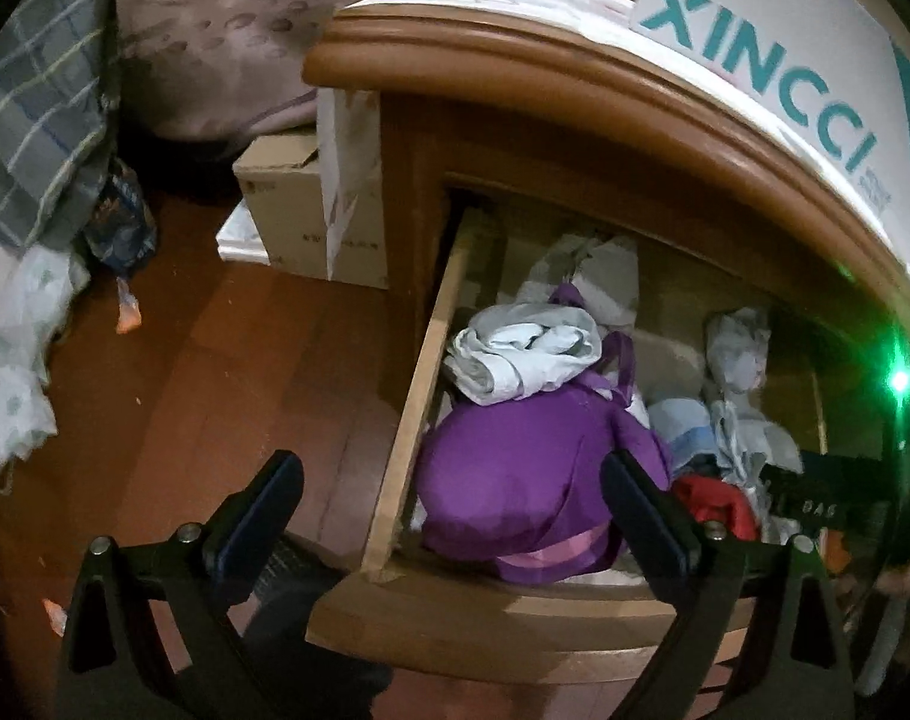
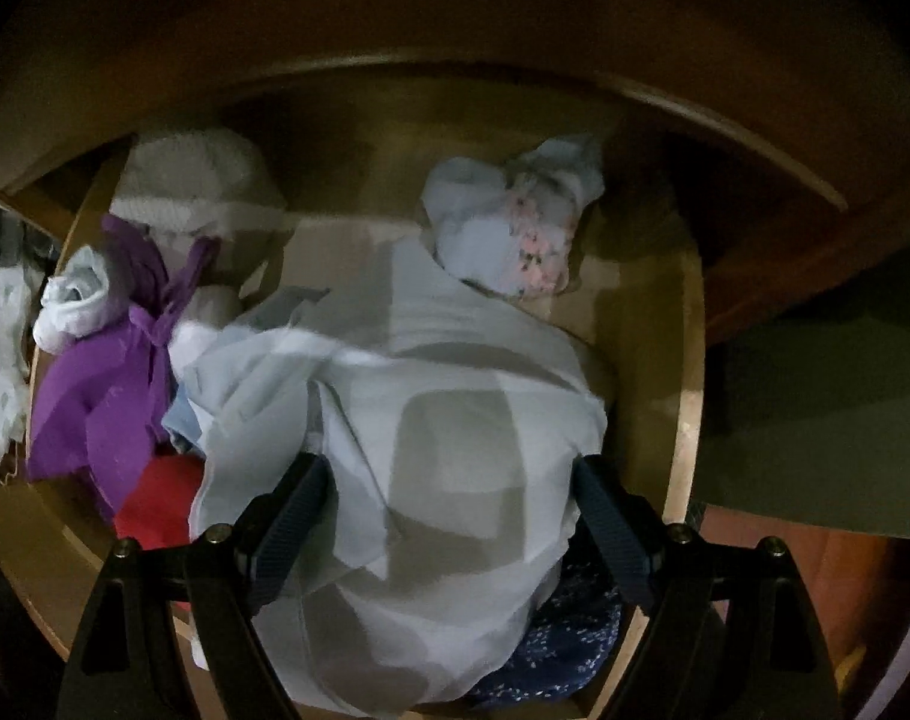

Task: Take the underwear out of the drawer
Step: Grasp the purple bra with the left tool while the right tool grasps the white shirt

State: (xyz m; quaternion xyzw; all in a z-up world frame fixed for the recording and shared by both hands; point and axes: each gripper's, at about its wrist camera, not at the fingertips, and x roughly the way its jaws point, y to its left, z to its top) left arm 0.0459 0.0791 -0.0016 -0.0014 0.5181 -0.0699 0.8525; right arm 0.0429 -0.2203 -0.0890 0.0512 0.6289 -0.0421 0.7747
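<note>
The wooden drawer (image 1: pixel 419 396) stands pulled out of a nightstand and is full of bunched underwear. A purple piece (image 1: pixel 514 468) lies at the drawer's front left, with a rolled white piece (image 1: pixel 526 354) on top and a red one (image 1: pixel 712 498) beside it. My left gripper (image 1: pixel 452 468) hangs open above the drawer's front left corner, empty. My right gripper (image 2: pixel 449 468) is open inside the drawer, its fingers (image 2: pixel 293 504) on either side of a pale grey checked garment (image 2: pixel 443 420). A floral white bundle (image 2: pixel 514 234) lies further back.
The nightstand top (image 1: pixel 574 66) overhangs the drawer and carries a white box with teal lettering (image 1: pixel 772 60). Cardboard boxes (image 1: pixel 293 210) stand on the wooden floor (image 1: pixel 185 372) to the left, by bedding (image 1: pixel 29 150). A dark blue patterned cloth (image 2: pixel 568 654) lies under the grey garment.
</note>
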